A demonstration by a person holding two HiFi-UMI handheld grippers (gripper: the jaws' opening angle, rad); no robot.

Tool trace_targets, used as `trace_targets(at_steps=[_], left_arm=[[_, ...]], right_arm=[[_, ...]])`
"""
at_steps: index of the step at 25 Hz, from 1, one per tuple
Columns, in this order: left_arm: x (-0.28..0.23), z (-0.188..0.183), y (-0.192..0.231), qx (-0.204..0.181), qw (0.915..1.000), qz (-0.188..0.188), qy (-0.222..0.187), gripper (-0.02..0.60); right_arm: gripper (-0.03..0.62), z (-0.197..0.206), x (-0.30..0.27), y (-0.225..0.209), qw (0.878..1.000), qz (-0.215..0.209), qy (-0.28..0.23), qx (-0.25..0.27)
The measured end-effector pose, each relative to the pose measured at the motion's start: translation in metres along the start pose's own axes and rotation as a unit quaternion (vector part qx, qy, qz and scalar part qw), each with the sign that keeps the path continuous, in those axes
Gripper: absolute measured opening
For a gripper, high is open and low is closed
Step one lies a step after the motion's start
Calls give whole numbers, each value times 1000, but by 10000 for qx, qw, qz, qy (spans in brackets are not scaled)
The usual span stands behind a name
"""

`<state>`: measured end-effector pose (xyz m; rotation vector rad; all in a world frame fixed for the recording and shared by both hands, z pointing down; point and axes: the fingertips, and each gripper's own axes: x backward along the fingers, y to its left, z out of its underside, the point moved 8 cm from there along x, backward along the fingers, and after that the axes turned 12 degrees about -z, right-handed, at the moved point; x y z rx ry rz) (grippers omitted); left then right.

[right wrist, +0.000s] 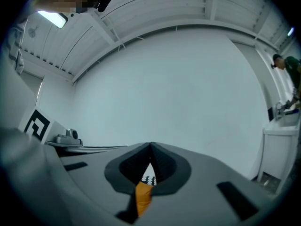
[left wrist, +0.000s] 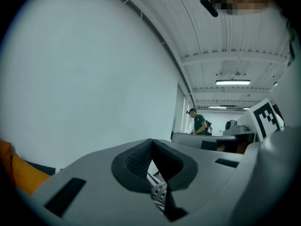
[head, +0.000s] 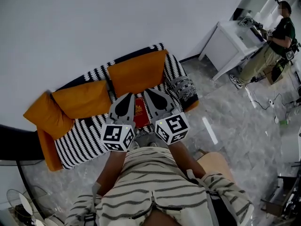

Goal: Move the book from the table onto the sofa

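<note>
A red book (head: 140, 113) lies flat on the seat of the black-and-white striped sofa (head: 82, 138), in front of its orange back cushions (head: 136, 72). In the head view my two grippers hover side by side above the book, which shows in the space between them. My left gripper (head: 130, 96) is shut with nothing in it, and my right gripper (head: 147, 92) is likewise shut and empty. In the left gripper view the left gripper (left wrist: 151, 141) faces the white wall, with striped fabric showing below its shut jaws. In the right gripper view the right gripper (right wrist: 151, 145) has orange and striped cloth showing under it.
A white table (head: 231, 37) stands at the back right with a person in a green shirt (head: 278, 37) beside it. Cables lie on the marble floor (head: 235, 117). A light wooden surface (head: 217, 164) is by my right arm. A fan (head: 19, 202) sits at the lower left.
</note>
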<state>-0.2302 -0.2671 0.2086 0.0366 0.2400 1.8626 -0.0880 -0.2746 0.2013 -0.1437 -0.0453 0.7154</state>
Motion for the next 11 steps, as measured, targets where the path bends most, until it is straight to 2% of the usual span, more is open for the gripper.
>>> trace_targets(at_steps=[11], left_arm=[[-6, -11, -4, -111, 9997, -38, -234, 6]], right_arm=[[14, -9, 6, -9, 9996, -89, -243, 79]])
